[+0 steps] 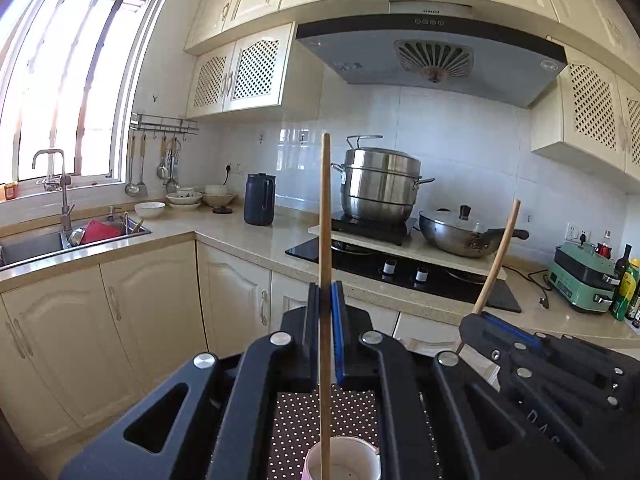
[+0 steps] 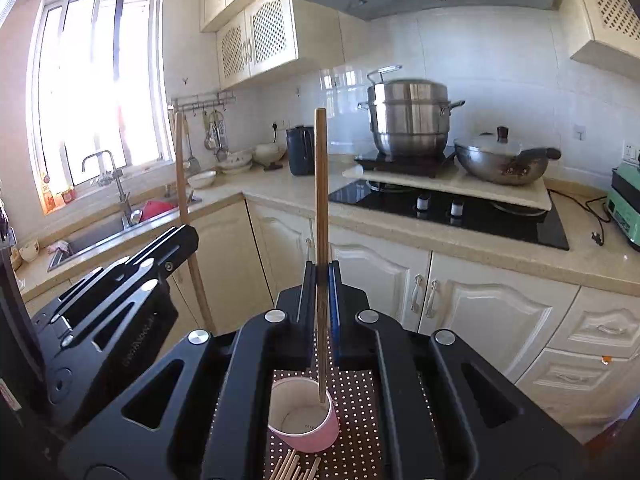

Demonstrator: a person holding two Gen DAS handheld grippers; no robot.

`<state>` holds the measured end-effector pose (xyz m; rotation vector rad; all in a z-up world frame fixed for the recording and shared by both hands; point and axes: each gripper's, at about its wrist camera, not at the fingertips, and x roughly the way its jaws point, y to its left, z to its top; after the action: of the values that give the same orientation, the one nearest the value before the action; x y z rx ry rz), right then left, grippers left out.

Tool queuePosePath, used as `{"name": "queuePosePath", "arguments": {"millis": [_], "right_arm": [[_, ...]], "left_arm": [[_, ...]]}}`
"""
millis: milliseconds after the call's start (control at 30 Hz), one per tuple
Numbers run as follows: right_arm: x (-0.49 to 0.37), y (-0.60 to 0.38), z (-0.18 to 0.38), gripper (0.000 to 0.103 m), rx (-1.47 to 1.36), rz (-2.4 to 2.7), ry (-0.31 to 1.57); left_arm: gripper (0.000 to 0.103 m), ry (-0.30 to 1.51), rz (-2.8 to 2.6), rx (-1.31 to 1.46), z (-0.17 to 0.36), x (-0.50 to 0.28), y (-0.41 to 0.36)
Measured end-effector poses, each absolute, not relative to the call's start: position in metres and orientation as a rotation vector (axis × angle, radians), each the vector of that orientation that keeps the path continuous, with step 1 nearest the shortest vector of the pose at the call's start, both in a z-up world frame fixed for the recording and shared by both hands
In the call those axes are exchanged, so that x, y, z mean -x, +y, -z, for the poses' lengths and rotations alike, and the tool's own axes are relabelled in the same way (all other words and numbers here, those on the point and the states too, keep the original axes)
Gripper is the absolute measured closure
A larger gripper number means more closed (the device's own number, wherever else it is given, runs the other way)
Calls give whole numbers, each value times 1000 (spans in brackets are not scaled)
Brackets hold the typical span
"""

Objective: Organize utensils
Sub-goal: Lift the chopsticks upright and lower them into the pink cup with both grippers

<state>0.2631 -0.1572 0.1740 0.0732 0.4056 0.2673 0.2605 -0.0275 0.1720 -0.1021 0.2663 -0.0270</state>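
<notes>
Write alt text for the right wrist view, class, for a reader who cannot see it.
The right gripper is shut on an upright wooden chopstick whose lower tip hangs over a pink cup on a dotted mat. The left gripper holds another chopstick beside it.

Matt wooden chopstick (image 1: 325,216) – glossy steel pot (image 1: 380,184) (mirror-bright).

Steel steamer pot (image 1: 380,184) stood on the stove (image 1: 400,268), lidded wok (image 1: 464,232) right beside it. Dark jug (image 1: 260,199) left of stove; bowls (image 1: 192,198) and sink (image 1: 48,240) farther left. Green appliance (image 1: 584,280) far right.
</notes>
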Motion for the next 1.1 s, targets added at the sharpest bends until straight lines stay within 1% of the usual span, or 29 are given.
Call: {"name": "queuePosePath", "arguments": {"millis": [100, 167, 333, 467, 600, 733, 833, 933, 1100], "right_arm": [[-277, -153, -149, 96, -84, -281, 466], [-284, -152, -133, 96, -93, -277, 508], [-290, -150, -105, 96, -92, -275, 579], [-289, -146, -95, 96, -81, -279, 609], [-289, -148, -102, 96, -81, -275, 597], [-289, -150, -109, 96, -74, -280, 584], [-291, -149, -105, 96, -68, -292, 606], [-295, -146, -96, 96, -55, -306, 635], [-297, -143, -84, 96, -21, -308, 663]], "left_arm": [[96, 336, 39, 110, -144, -278, -24], [96, 351, 22, 106, -128, -283, -20], [96, 402, 39, 142, -104, -290, -9], [96, 383, 39, 162, -115, -285, -5], [96, 283, 47, 167, -148, -269, -6], [96, 224, 46, 147, -162, -262, -17], [96, 241, 45, 140, -151, -268, -25], [96, 267, 46, 112, -129, -278, -31], [96, 352, 91, 135, -99, -291, -25]]}}
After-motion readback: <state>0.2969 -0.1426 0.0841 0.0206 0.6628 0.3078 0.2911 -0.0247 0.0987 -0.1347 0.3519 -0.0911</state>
